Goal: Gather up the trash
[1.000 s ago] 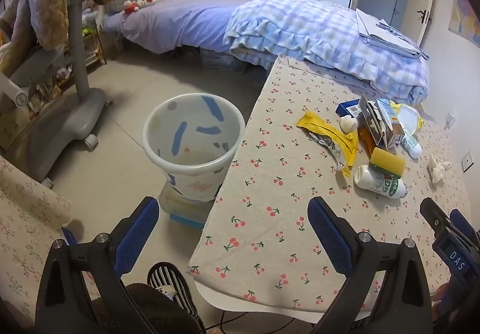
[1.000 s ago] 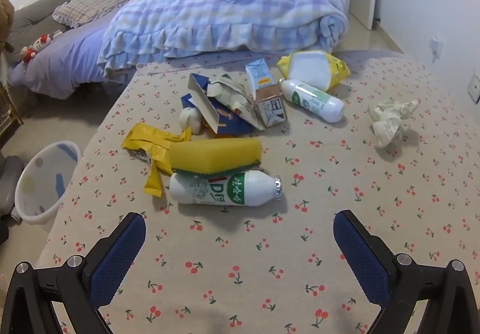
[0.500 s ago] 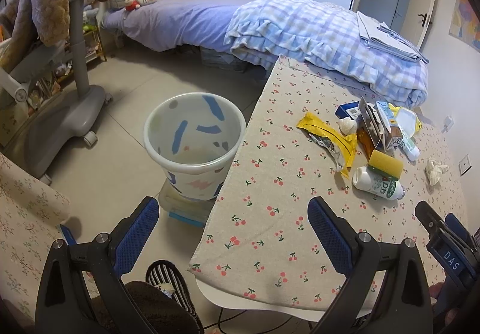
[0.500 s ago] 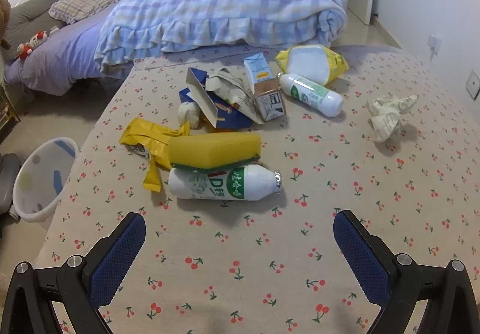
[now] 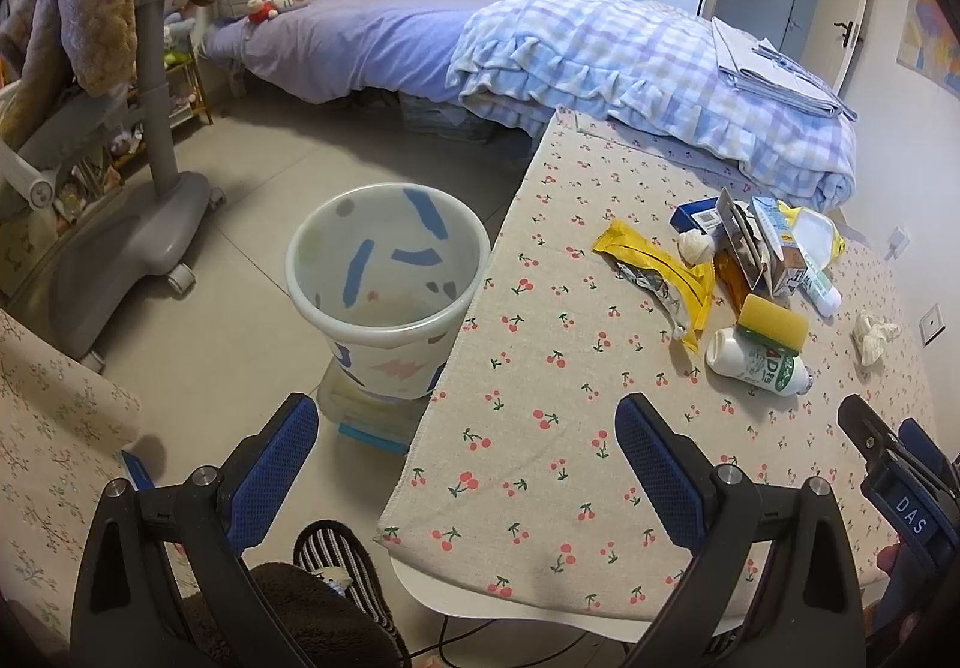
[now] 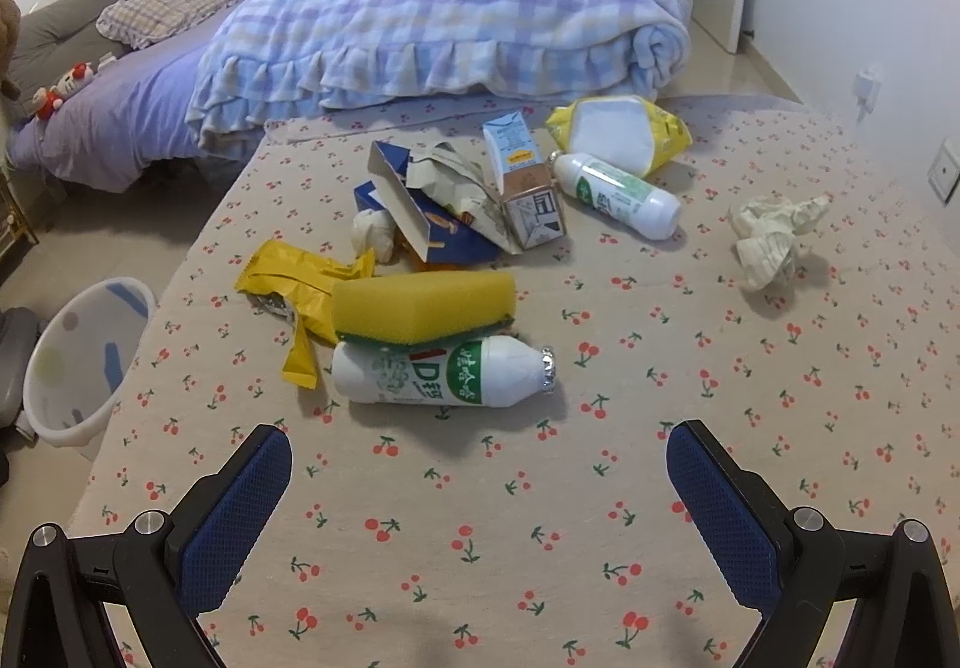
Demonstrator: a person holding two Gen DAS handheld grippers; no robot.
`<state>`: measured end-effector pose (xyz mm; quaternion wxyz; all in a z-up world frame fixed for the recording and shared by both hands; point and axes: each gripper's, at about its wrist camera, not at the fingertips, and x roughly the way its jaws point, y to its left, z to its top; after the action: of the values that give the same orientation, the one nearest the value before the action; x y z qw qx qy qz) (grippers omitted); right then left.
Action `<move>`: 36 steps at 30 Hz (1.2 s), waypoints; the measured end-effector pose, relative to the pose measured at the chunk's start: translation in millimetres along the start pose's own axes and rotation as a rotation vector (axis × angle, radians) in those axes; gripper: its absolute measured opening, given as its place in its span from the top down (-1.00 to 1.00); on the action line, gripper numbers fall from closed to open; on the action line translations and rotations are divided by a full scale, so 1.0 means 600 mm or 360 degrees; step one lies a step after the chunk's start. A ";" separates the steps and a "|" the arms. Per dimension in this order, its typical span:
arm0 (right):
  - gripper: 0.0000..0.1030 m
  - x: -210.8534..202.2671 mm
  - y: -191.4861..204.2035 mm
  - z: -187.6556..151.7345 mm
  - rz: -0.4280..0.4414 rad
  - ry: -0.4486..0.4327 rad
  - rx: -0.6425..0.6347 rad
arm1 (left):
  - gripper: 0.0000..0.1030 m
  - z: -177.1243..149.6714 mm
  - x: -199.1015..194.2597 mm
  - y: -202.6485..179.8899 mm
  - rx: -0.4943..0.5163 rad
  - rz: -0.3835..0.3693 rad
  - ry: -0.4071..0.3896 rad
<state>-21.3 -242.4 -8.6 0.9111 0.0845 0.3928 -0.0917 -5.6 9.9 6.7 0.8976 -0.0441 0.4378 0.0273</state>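
My left gripper (image 5: pixel 465 446) and right gripper (image 6: pixel 477 464) both gape empty; only the left view shows the bin's (image 5: pixel 384 278) bare inside beside the table's (image 5: pixel 540 428) left edge.

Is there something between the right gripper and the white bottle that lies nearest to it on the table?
Nothing visible. Only bare tablecloth lies between the open right gripper and the white bottle. A yellow sponge leans on the bottle's far side.
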 end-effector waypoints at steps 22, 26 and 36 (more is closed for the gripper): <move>-1.00 0.003 0.011 -0.003 0.0018 0.0013 -0.0026 | -0.95 -0.015 0.008 0.002 0.0007 0.0000 0.0010; -1.00 0.003 0.011 -0.003 0.0020 0.0015 -0.0024 | -0.95 -0.005 0.006 -0.002 0.0008 0.0003 0.0011; -1.00 0.005 0.014 -0.005 0.0021 0.0021 -0.0028 | -0.95 -0.006 0.007 -0.002 0.0007 0.0001 0.0015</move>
<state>-19.5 -233.9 -12.1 0.9099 0.0796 0.3989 -0.0816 -5.9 8.3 1.3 0.8957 -0.0420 0.4420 0.0263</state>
